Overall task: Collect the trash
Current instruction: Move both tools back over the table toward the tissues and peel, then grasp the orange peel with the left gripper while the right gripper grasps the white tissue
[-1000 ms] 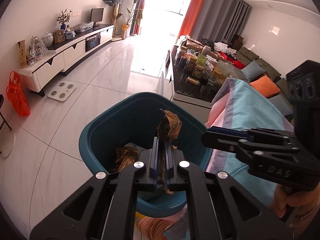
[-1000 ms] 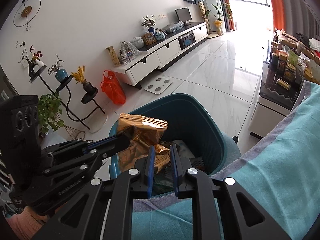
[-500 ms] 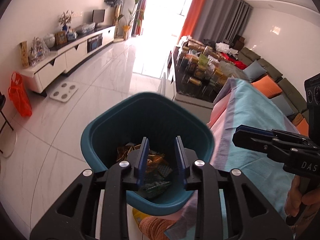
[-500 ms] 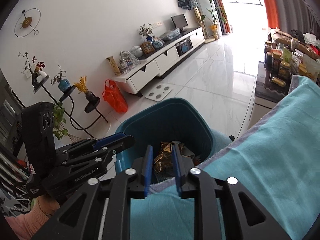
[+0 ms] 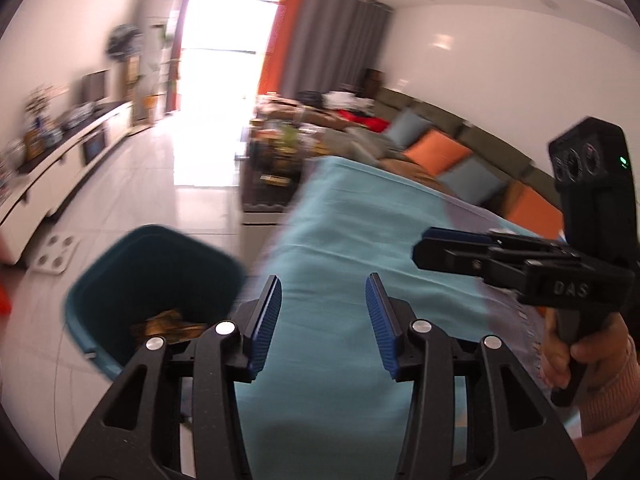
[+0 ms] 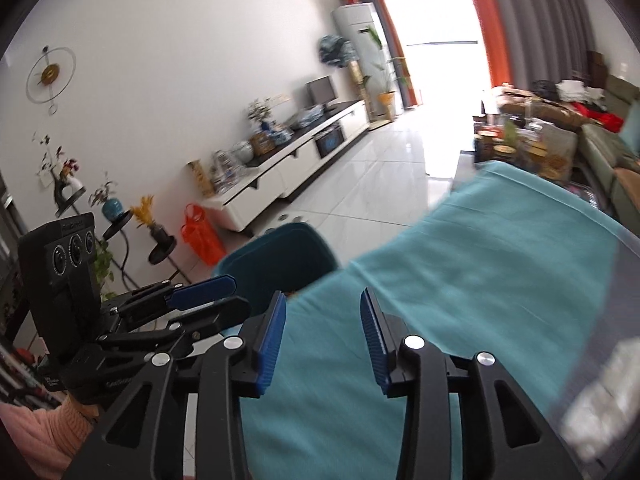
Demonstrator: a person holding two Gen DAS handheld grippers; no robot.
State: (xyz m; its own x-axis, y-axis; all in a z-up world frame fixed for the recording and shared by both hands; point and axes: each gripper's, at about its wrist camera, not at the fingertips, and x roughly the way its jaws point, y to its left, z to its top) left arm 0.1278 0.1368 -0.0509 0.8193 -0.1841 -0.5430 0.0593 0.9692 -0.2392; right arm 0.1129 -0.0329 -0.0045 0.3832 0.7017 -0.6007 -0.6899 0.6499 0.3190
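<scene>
Left-wrist view, lower left of frame: teal bin (image 5: pixel 120 280) on the pale floor, blurred; gold-brown wrappers (image 5: pixel 168 326) lie crumpled at its bottom — foil-like, creased, light stuff. Centre bottom: left gripper (image 5: pixel 322 316), jaws apart and opening, nothing between the blue pads, only the teal cloth (image 5: pixel 360 240) behind them. Right of frame: right gripper (image 5: pixel 456 250) seen side-on above the same cloth, a hand (image 5: pixel 560 354) on its handle. Right-wrist view: left gripper at lower left, bin (image 6: pixel 288 256) just past the cloth's edge at centre, right gripper (image 6: pixel 322 326) at bottom centre — jaws parted and opening, empty. Judgement: the drop into the bin looks done; both tools now face the cloth. Next move calls for finding another piece of trash; none shows on the visible cloth, though a pale blur at lower right cannot be made out.
</scene>
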